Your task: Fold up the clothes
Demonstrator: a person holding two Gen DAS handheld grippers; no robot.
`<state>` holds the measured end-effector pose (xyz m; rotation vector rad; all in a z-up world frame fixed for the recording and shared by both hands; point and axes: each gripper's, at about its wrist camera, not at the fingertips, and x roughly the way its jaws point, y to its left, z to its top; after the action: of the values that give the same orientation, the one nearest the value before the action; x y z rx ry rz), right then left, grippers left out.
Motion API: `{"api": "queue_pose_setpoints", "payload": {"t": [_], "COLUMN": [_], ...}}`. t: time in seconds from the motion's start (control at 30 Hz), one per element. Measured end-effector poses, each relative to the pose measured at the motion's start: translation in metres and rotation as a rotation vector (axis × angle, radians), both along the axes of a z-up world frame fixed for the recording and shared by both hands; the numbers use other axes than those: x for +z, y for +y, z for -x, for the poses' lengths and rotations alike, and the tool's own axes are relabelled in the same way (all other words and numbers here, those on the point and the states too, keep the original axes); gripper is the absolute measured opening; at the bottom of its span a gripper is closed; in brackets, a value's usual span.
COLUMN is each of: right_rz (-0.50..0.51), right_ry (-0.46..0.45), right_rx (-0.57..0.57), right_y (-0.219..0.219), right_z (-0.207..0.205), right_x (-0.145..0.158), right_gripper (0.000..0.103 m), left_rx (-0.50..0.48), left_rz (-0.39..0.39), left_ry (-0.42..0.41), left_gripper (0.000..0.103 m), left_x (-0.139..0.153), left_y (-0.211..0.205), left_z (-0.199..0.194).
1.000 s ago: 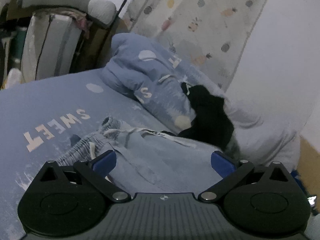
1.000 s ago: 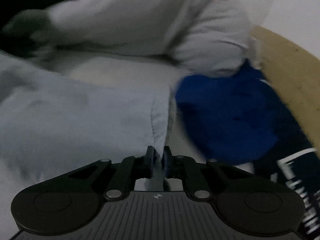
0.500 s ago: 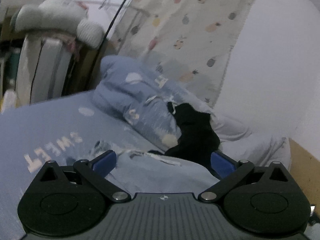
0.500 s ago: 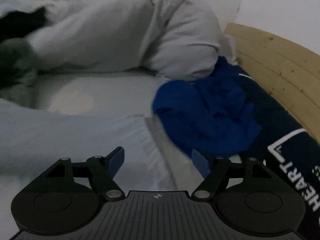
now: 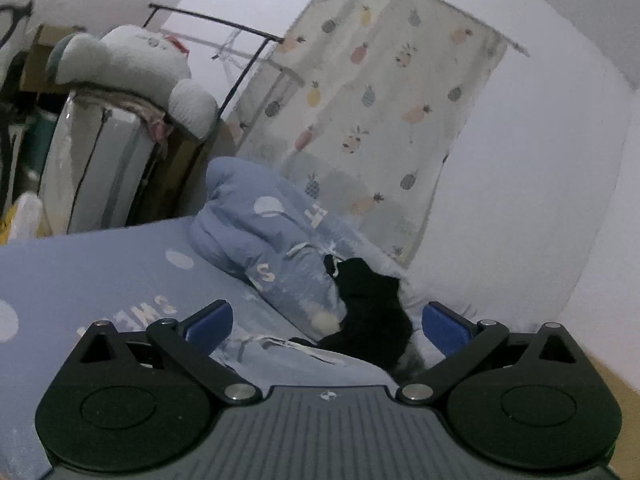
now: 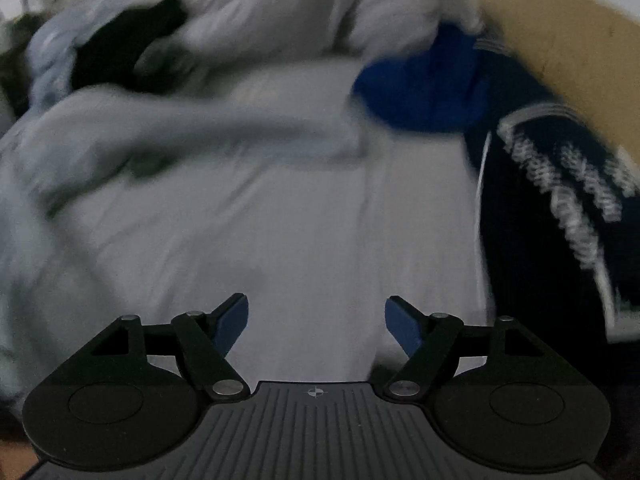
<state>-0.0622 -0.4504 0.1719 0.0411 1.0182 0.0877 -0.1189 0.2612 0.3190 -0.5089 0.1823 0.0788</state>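
Bedsheet bears pale garment, lengthwise left-right.

Left wrist view low over bed, facing curtain; right wrist view close, blurred; both share black garment.

Dim room around me. White wall behind a pineapple-print curtain. My bed wears a blue sheet; beside it a wooden headboard, and a plush toy up left.
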Motion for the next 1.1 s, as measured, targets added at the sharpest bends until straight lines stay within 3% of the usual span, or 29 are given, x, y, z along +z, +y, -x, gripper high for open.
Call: {"api": "queue_pose_setpoints", "payload": {"t": [0.17, 0.3, 0.43, 0.5, 0.53, 0.57, 0.6, 0.77, 1.0, 1.1], "right_rz": [-0.229, -0.347, -0.475, -0.454, -0.433, -0.42, -0.411, -0.238, -0.094, -0.03], "right_ry": [0.205, 0.292, 0.346, 0.336, 0.322, 0.304, 0.285, 0.175, -0.074, -0.126], "right_rx": [-0.019, -0.123, -0.221, -0.225, -0.207, -0.172, -0.133, 0.01, 0.109, 0.133], "right_y": [-0.009, -0.015, -0.023, -0.019, -0.014, -0.008, -0.002, 0.027, 0.022, 0.015], "right_z": [0.057, 0.066, 0.07, 0.074, 0.076, 0.077, 0.077, 0.06, 0.002, -0.032], "right_x": [-0.043, -0.083, -0.114, -0.112, -0.109, -0.103, -0.097, -0.043, 0.077, 0.103], "right_gripper": [0.081, 0.082, 0.08, 0.05, 0.044, 0.024, 0.018, 0.016, 0.015, 0.015], "left_rx": [-0.034, -0.087, -0.138, -0.142, -0.142, -0.139, -0.135, -0.095, -0.064, -0.061], "left_rz": [0.084, 0.162, 0.176, 0.183, 0.186, 0.187, 0.185, 0.208, 0.216, 0.209], "left_ry": [0.009, 0.023, 0.011, 0.006, 0.003, -0.001, -0.004, -0.004, 0.002, 0.005], "left_gripper": [0.103, 0.103, 0.103, 0.103, 0.103, 0.103, 0.103, 0.103, 0.103, 0.103], "left_x": [-0.018, -0.031, -0.033, -0.033, -0.032, -0.032, -0.033, -0.038, -0.044, -0.047], "left_y": [-0.007, -0.023, -0.04, -0.043, -0.043, -0.044, -0.043, -0.039, -0.042, -0.048], "left_z": [0.021, 0.027, 0.033, 0.035, 0.036, 0.038, 0.039, 0.041, 0.038, 0.033]}}
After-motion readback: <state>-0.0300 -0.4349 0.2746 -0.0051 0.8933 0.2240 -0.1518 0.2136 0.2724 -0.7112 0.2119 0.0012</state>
